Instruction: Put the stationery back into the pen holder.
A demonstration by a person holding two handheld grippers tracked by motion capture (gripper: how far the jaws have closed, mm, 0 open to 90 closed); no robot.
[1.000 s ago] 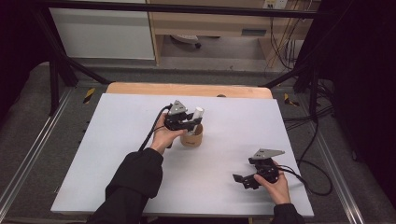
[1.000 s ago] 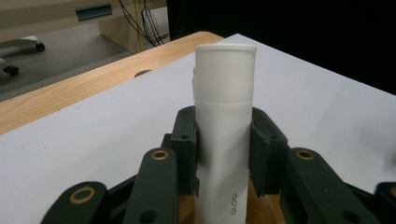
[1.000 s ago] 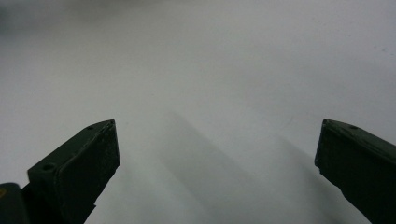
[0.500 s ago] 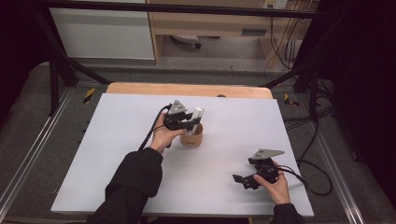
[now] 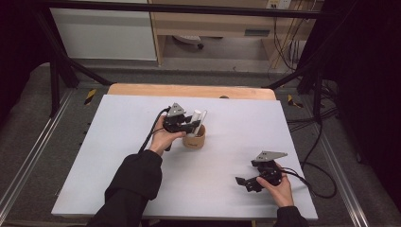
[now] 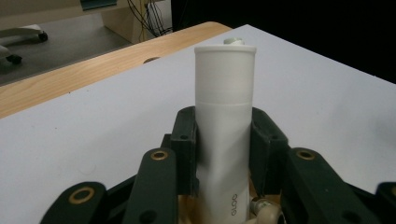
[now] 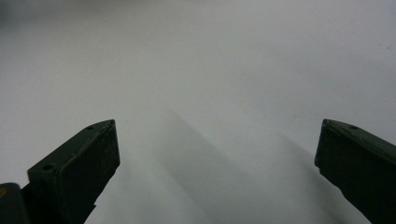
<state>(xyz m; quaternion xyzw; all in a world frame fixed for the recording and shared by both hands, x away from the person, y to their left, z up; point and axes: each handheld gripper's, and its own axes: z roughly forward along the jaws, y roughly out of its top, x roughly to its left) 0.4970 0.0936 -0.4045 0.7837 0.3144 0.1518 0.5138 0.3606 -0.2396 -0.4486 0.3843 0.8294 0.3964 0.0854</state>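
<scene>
A white tube [image 6: 224, 126] stands upright between the jaws of my left gripper [image 6: 223, 140], which is shut on it; its lower end dips into a tan wooden cup [image 5: 195, 140] at the table's middle. In the high view the left gripper [image 5: 193, 124] sits just left of the cup, and a second white tube [image 5: 203, 116] leans out of the cup. My right gripper [image 5: 246, 182] rests near the front right of the white table [image 5: 118, 142], jaws wide apart and nothing between them. In the right gripper view its fingers [image 7: 84, 163] frame bare white table.
A wooden strip [image 5: 189, 91] runs along the table's far edge. Cables [image 5: 317, 179] trail off the right side. Metal frame rails and a white cabinet [image 5: 104, 28] stand beyond the table.
</scene>
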